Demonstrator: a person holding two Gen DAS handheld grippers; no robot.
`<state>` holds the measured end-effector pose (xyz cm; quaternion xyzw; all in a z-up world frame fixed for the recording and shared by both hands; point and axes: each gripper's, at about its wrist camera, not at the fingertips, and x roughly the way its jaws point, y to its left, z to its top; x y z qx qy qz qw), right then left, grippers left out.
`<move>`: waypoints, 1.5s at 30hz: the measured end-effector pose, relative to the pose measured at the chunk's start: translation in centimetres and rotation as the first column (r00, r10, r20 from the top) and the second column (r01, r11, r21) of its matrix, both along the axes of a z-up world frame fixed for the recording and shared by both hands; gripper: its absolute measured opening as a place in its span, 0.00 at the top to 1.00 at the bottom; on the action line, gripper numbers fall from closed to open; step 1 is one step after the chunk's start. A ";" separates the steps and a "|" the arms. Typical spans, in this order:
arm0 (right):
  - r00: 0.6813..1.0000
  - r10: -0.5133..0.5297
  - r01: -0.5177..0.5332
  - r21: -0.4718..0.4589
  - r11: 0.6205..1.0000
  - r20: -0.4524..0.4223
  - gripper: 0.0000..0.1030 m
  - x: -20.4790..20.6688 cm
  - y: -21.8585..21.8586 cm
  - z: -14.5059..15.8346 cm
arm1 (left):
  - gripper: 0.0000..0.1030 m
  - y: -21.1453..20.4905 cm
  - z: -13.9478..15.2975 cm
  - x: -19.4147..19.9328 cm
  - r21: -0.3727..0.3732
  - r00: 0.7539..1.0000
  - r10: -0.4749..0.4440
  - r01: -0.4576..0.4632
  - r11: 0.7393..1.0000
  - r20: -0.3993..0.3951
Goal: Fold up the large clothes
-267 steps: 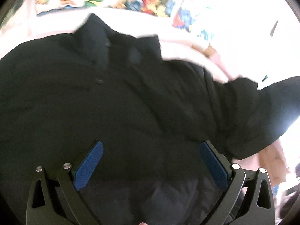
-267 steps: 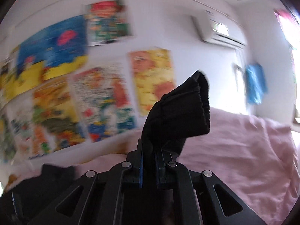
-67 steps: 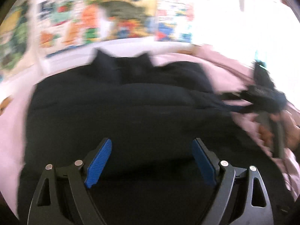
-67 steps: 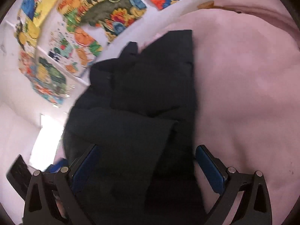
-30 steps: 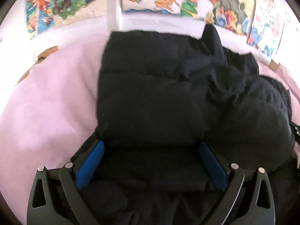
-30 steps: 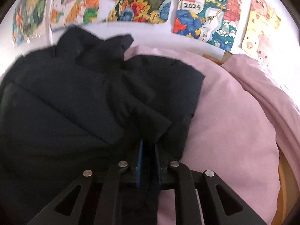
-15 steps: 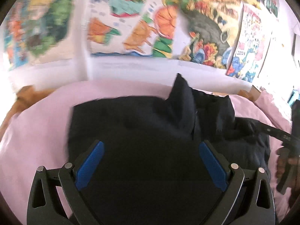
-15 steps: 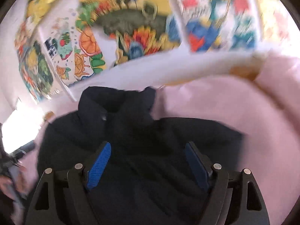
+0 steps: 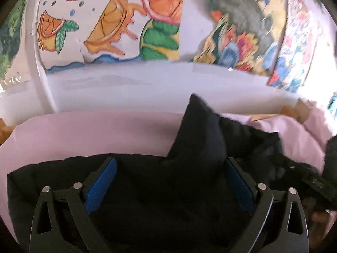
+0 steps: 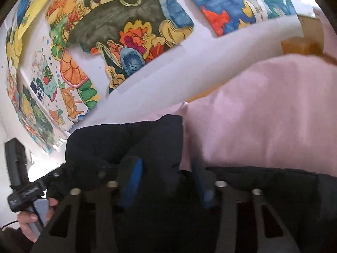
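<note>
Black padded jacket point(image 9: 147, 189) spread across a pink-sheeted bed point(image 9: 84, 132), filling the lower half of both wrist views, collar end toward the wall. Raised collar flap point(image 9: 200, 135) standing up at 12 o'clock from the left hand-held gripper point(image 9: 168, 185), its tip reaching the pale strip below the wall paintings point(image 9: 118, 25). Left hand-held gripper spread wide, blue pads point(image 9: 101, 185) at 9 and 3 o'clock, hovering over the quilted fabric with nothing pinched between them; contact with the cloth below not clear. Right hand-held gripper point(image 10: 166, 181) about half open, blue pads point(image 10: 132, 183) flanking a fold of the jacket's collar area point(image 10: 126, 143), with a small snap button point(image 10: 102, 174) just off at 9 o'clock; fabric lying in the gap, but no sign of it being squeezed, so grip uncertain. Seen from the left wrist, the right tool's black body point(image 9: 305, 175) at 3 o'clock, resting near the jacket's right shoulder, fingers of the holding hand point(image 9: 320, 217) just below it. Seen from the right wrist, the left tool's handle point(image 10: 19, 175) at 9 o'clock, held by a hand point(image 10: 31, 219) at the frame's lower left. Wooden bed frame point(image 10: 303, 44) showing at 1 o'clock in the right view, beyond the pink sheet. Slight motion blur on the right side of the left view.
</note>
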<state>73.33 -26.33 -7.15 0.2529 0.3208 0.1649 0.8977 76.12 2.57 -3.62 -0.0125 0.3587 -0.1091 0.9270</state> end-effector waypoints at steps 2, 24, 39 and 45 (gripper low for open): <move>1.000 0.006 -0.006 0.000 1.000 0.012 0.71 -0.1 0.1 -0.4 | 0.28 0.3 -0.7 0.0 -0.011 1.000 0.001 -0.001 1.000 0.009; 0.931 0.277 -0.186 -0.341 0.922 0.240 0.88 -11.5 3.7 8.1 | 0.92 4.4 4.8 -11.5 -0.205 0.989 -0.100 0.121 0.971 0.111; 0.911 0.385 -0.235 -0.584 0.777 0.147 0.87 -18.4 6.3 2.5 | 0.93 5.8 -1.6 -17.3 -0.194 0.988 -0.121 0.137 0.971 0.092; 0.909 0.361 -0.227 -0.479 0.848 0.209 0.84 -19.9 4.3 5.8 | 0.93 6.3 -2.8 -17.4 -0.208 0.986 -0.123 0.144 0.968 0.108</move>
